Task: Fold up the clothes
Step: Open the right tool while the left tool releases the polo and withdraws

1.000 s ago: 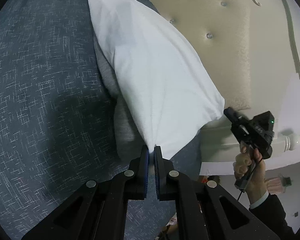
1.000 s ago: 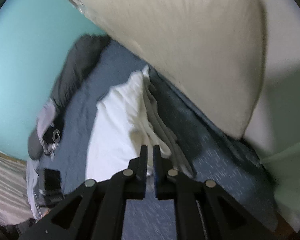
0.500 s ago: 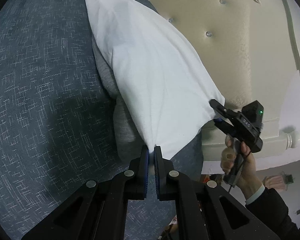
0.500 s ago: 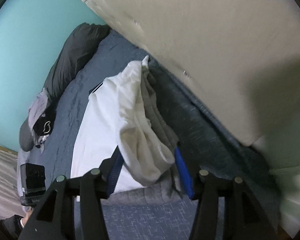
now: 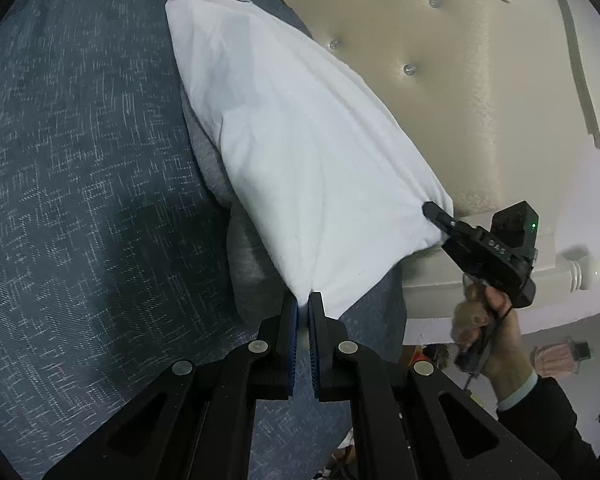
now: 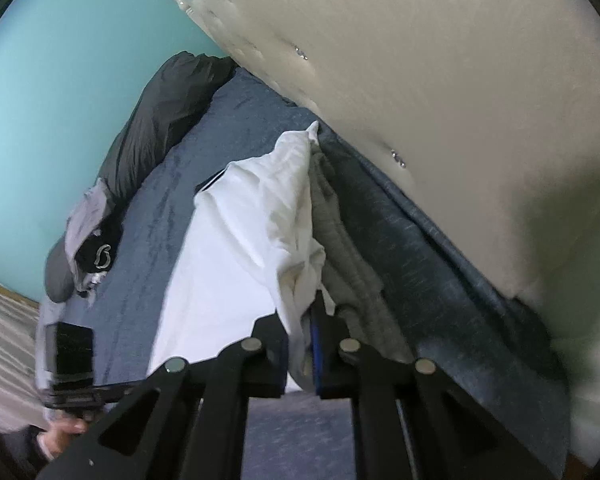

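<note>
A white shirt (image 5: 300, 128) with a dark collar lies stretched over the blue bedspread (image 5: 80, 160), partly on top of a grey garment (image 5: 248, 256). My left gripper (image 5: 303, 300) is shut on one near corner of the shirt. The right gripper (image 5: 436, 212), held by a hand (image 5: 480, 320), pinches the shirt's other near corner. In the right wrist view my right gripper (image 6: 303, 320) is shut on a bunched fold of the white shirt (image 6: 240, 248), with the grey garment (image 6: 348, 264) just to its right.
A cream tufted headboard (image 5: 440, 80) runs along the shirt's far side. A dark jacket and other clothes (image 6: 148, 128) are piled at the bed's far end by a turquoise wall. The bed's edge lies near the grippers.
The right gripper moved in to the shirt's corner, opened around the bunched cloth and has now shut on it. The left gripper stays shut on its corner.
</note>
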A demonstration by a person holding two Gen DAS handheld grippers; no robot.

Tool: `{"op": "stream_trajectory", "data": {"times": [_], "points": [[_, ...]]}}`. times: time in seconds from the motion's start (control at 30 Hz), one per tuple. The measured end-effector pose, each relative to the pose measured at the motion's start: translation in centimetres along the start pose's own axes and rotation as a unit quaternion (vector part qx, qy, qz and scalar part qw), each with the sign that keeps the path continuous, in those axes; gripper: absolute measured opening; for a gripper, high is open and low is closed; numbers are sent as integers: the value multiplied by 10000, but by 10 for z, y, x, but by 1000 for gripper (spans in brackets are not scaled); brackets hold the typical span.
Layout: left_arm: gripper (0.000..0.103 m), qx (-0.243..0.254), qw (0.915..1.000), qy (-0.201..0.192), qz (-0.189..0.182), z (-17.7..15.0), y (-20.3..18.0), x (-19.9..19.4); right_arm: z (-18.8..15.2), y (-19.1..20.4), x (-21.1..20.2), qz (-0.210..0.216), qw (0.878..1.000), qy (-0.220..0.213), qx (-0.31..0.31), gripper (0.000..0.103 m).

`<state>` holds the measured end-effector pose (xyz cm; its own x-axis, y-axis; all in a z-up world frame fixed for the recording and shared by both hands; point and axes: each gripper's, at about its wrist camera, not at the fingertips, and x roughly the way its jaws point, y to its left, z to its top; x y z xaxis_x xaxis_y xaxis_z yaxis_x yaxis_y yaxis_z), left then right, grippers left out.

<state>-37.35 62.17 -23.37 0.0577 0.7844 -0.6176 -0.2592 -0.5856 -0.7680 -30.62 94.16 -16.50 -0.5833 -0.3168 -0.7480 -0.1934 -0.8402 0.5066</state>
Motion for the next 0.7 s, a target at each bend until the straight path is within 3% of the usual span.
{"op": "stream_trajectory", "data": {"times": [0.3, 0.4, 0.47, 0.7], "points": [[5, -58, 9998, 124, 117, -10, 18, 8, -21, -26, 14, 23, 9974, 287, 666, 8], [5, -107, 9997, 148, 158, -13, 23, 16, -31, -35, 15, 43, 9963, 100, 847, 9], [5, -165, 9996, 147, 178, -15, 27, 19, -36, -37, 12, 21, 9955, -23, 944, 15], [4, -203, 9994, -2, 290, -19, 30, 10, -34, -19, -33, -319, 9970, -538, 461, 20]]}}
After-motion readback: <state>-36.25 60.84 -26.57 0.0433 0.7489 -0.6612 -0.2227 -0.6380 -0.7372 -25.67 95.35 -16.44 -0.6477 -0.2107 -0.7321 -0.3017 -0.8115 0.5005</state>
